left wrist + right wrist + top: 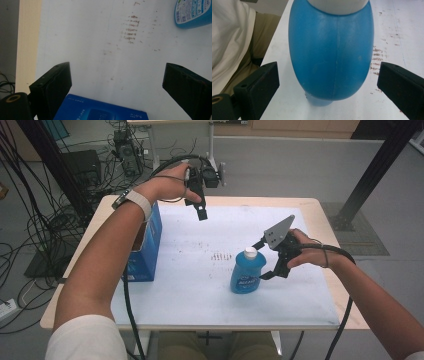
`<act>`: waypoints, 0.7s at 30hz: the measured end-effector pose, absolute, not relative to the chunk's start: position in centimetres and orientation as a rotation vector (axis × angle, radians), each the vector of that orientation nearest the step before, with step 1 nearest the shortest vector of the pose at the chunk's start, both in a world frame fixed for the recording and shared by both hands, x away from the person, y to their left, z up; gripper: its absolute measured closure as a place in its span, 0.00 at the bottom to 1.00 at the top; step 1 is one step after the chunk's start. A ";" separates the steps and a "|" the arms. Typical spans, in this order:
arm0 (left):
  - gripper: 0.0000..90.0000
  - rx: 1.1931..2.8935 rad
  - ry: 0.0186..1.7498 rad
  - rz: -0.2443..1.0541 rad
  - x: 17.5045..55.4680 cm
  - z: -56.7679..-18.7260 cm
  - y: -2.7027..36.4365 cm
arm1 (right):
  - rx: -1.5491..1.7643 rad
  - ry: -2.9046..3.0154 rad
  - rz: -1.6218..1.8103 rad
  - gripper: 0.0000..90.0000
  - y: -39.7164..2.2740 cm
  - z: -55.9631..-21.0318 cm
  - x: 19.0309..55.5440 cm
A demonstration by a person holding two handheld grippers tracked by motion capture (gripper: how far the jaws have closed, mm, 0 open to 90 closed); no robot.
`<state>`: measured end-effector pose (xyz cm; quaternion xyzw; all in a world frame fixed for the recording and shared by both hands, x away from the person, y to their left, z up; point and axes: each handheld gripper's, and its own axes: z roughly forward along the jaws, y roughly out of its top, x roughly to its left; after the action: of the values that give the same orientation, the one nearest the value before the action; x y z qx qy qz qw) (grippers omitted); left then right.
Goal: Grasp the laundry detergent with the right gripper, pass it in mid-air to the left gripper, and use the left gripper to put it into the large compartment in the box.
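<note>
Two tongs work above one white-topped desk (300,305). In the high view, the right tongs (261,260) sit level beside a blue bottle (246,272) with a white cap, which stands upright near the middle of the desk; the jaws are spread wide on either side of the bottle's upper part, one near the cap and one lower by the label, neither touching it. That looks like the lineup for a sideways grasp. The left tongs (200,210) hang high over the far side of the desk, above a blue box (147,247) standing at the left edge, probably parked out of the way.

In the left gripper view, the left tongs (116,82) stand wide open and empty, looking down on the stained white sheet, with the blue box (100,110) just below and the blue bottle (192,12) at the top right corner.

In the right gripper view, the blue bottle (332,55) stands squarely between the jaws of the right tongs (328,86), with clear gaps on both sides, so nothing is gripped yet.
</note>
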<state>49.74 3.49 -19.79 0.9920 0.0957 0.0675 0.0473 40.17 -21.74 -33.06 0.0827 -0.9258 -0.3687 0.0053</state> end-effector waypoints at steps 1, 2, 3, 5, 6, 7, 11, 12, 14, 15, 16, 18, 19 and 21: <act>0.10 3.025 0.294 0.206 49.7 -19.8 3.5 | 0.257 -2.897 -1.157 0.04 -21.7 -33.1 40.1; 0.10 3.026 0.293 0.204 49.8 -19.8 3.5 | 0.257 -2.896 -1.159 0.04 -21.7 -33.1 40.1; 0.10 3.026 0.292 0.204 49.8 -19.9 3.5 | 0.255 -2.897 -1.165 0.04 -21.7 -33.1 40.1; 0.10 3.026 0.293 0.203 49.8 -19.9 3.5 | 0.257 -2.897 -1.170 0.04 -21.7 -33.2 40.1; 0.10 3.027 0.292 0.204 49.8 -19.9 3.4 | 0.253 -2.896 -1.172 0.04 -21.7 -33.2 40.2; 0.10 3.026 0.292 0.203 49.8 -19.8 3.4 | 0.253 -2.898 -1.172 0.04 -21.7 -33.2 40.2; 0.10 3.026 0.296 0.204 49.8 -19.9 3.5 | 0.252 -2.894 -1.173 0.04 -21.6 -33.2 40.3; 0.10 3.026 0.297 0.204 49.8 -19.9 3.6 | 0.253 -2.894 -1.175 0.04 -21.6 -33.2 40.3; 0.10 3.026 0.298 0.203 49.8 -19.9 3.6 | 0.253 -2.894 -1.177 0.04 -21.6 -33.2 40.3; 0.10 3.027 0.298 0.203 49.8 -19.9 3.6 | 0.249 -2.893 -1.177 0.04 -21.6 -33.2 40.3; 0.10 3.027 0.298 0.202 49.8 -19.9 3.6 | 0.248 -2.892 -1.179 0.04 -21.7 -33.2 40.3; 0.10 3.025 0.298 0.203 49.8 -19.9 3.6 | 0.245 -2.897 -1.181 0.04 -21.7 -33.2 40.4; 0.10 3.024 0.298 0.202 49.8 -19.9 3.6 | 0.245 -2.900 -1.185 0.04 -21.7 -33.1 40.3; 0.10 3.023 0.298 0.202 49.8 -19.9 3.6 | 0.240 -2.901 -1.193 0.04 -21.7 -33.1 40.3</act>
<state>49.82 3.64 -19.89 0.9918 0.0979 0.0663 0.0487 40.32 -21.67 -33.09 0.0762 -0.9221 -0.3793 -0.0021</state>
